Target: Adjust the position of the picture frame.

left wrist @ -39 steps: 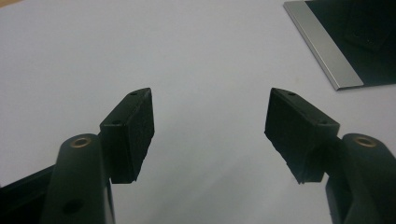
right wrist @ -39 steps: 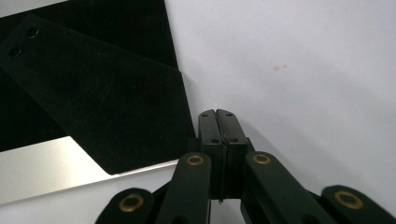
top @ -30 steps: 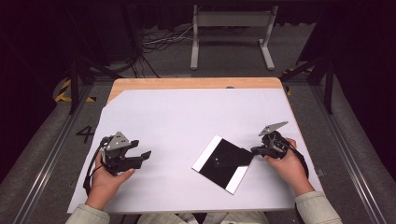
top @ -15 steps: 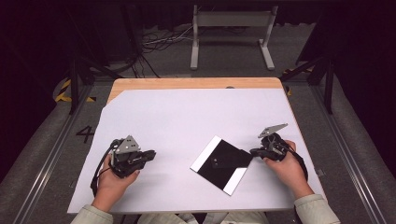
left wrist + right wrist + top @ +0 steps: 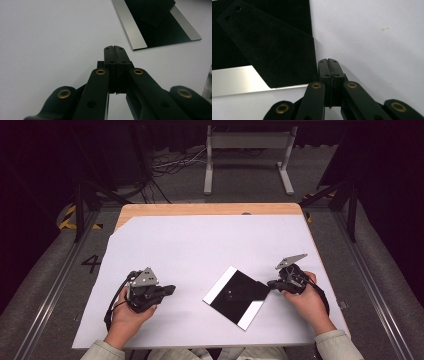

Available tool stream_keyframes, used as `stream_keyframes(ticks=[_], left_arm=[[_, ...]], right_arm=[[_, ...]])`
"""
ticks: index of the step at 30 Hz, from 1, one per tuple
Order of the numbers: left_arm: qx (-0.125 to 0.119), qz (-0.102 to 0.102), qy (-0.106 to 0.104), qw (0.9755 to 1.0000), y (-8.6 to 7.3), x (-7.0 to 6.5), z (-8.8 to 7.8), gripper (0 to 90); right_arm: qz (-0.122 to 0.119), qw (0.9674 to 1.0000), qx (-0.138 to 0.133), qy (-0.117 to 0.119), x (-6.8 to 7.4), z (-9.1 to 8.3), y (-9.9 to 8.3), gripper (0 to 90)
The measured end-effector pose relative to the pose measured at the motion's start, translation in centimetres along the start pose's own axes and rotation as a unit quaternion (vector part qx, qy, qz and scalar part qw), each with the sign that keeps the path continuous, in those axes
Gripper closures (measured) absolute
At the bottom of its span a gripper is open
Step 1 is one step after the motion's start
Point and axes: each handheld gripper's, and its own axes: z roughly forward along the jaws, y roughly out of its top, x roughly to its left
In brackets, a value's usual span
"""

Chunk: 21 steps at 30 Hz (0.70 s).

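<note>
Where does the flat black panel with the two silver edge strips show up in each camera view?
High view: flat black panel with two silver edge strips, lower centre, beside the right tool.
Left gripper view: top right.
Right gripper view: upper left.
Shared landmark: its silver strip.

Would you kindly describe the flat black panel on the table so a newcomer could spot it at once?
On the white sheet covering the table, look right of centre, beside the right gripper. There the black panel lies flat and turned diamond-wise. Silvery strips along two opposite edges and a smaller black plate on top mark it out.
</note>
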Motion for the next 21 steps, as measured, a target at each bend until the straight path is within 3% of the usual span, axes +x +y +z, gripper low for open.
stream_keyframes(ticks=[8, 21], left_arm=[[0.007, 0.006, -0.007, 0.9999, 0.0, -0.2, 0.4, 89.9], [0.024, 0.018, -0.026, 0.9992, 0.0, -0.9, 1.5, 90.0]], right_arm=[[-0.004, 1.0, 0.006, -0.001, 1.4, 0.1, 0.0, 90.0], [-0.014, 0.9996, 0.012, 0.022, 3.4, 0.3, 0.1, 90.0]])
